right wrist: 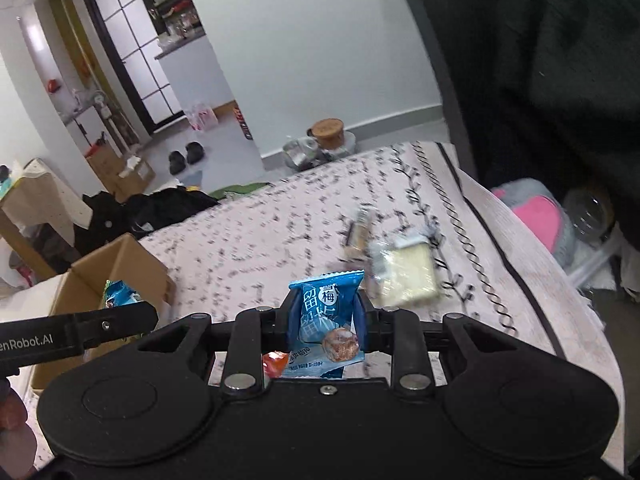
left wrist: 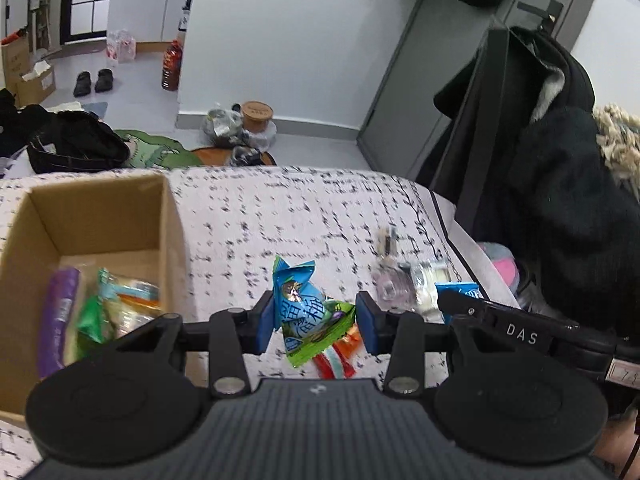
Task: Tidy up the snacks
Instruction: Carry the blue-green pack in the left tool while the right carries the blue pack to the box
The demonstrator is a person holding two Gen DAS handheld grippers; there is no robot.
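At the far left of the left wrist view a cardboard box (left wrist: pixel 100 216) stands open on the patterned cloth (left wrist: pixel 280 208), with a purple packet (left wrist: pixel 58 316) and green and orange wrappers (left wrist: pixel 116 308) lying inside it. To its right the left gripper (left wrist: pixel 316 322) has its blue pads set a little apart, and a green and blue snack packet (left wrist: pixel 308 312) sits between them, its twisted top rising above the pads. The left pad touches the packet's edge; whether the right pad presses it cannot be told. Under the packet a red and orange wrapper (left wrist: pixel 334 360) lies on the cloth. Further right, blurred clear-wrapped snacks (left wrist: pixel 404 284) lie near the cloth's edge.

In the right wrist view the box (right wrist: pixel 120 276) appears at the left. In the middle the right gripper (right wrist: pixel 326 322) is clamped on a blue plum snack packet (right wrist: pixel 326 320), which stands upright between the pads, its crimped top above them and its lower end hanging below. Just beyond and to the right, a pale wrapped cracker block (right wrist: pixel 408 276) lies on the cloth, apart from the fingers.
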